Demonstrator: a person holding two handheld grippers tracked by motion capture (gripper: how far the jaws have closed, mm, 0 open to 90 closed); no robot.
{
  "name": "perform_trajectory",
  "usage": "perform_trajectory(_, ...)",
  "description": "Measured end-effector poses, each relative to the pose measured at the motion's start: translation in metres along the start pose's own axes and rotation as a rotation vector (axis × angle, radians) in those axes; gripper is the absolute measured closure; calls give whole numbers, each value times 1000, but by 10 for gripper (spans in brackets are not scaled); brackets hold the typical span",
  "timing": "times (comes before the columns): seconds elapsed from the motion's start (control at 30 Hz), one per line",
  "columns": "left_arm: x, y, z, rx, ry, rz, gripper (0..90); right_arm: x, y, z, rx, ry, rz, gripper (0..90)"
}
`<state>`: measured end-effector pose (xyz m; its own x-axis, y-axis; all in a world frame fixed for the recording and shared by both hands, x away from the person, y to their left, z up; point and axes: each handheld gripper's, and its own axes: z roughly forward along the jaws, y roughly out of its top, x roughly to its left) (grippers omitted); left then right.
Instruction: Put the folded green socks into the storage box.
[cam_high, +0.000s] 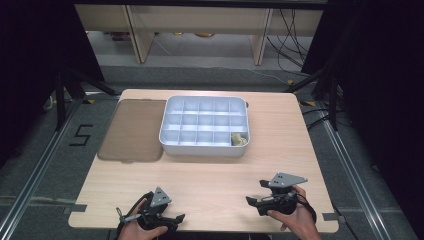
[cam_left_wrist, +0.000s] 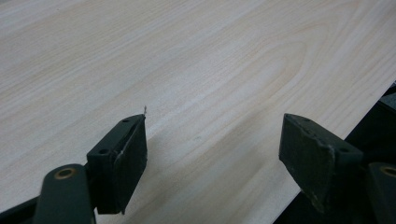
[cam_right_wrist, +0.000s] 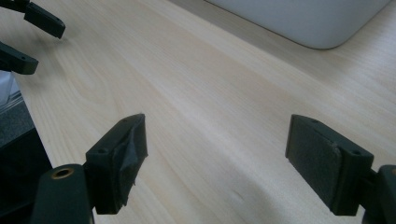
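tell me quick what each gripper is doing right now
left gripper: open, holding nothing, over bare table
right gripper: open, holding nothing

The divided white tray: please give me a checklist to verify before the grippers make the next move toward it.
1. Left gripper open and empty: ok, jaws stand wide apart over bare wood.
2. Right gripper open and empty: ok.
3. Path over the table to the tray: ok, nothing lies between.
4. Brown lid off the tray: ok, it lies flat on the tray's left.
5. Compartments free: not ok for all; a yellowish item sits in the near right compartment.
6. What that item is: cannot tell, too small.
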<state>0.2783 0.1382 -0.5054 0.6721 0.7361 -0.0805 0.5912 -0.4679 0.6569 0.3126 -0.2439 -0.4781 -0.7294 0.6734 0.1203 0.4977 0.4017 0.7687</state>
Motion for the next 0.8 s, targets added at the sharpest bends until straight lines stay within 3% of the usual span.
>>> perform_trajectory(0.17,-1,-1,0,-5,-13,-20,231,2,-6,-2,-5,7,10,190)
perform_trajectory(0.2,0,0,0,3,-5,0,230,5,-11,-3,-3,-3,29,189)
perform_trajectory(0.33,-1,0,1,0,-5,-18,231,6,-17,-4,-6,0,35,189)
perform_trajectory(0.43,-1,0,1,-3,-11,-4,231,8,-22,-6,3,-3,30,190)
perform_trajectory(0.47,-1,0,1,1,-7,-1,230,7,-24,-6,0,24,30,190)
perform_trajectory(0.6,-1,0,1,1,-7,0,230,8,-26,-5,-7,19,26,190)
perform_trajectory(0.63,-1,0,1,-2,-13,-5,230,7,-26,-5,7,39,25,190)
perform_trajectory(0.73,-2,-1,1,0,-14,-13,230,10,-27,-4,1,-1,20,190)
perform_trajectory(0.77,-1,-1,1,0,-13,-12,230,10,-27,-3,16,44,26,190)
perform_trajectory(0.8,-1,-1,1,0,-13,-12,230,10,-27,-3,16,44,26,190)
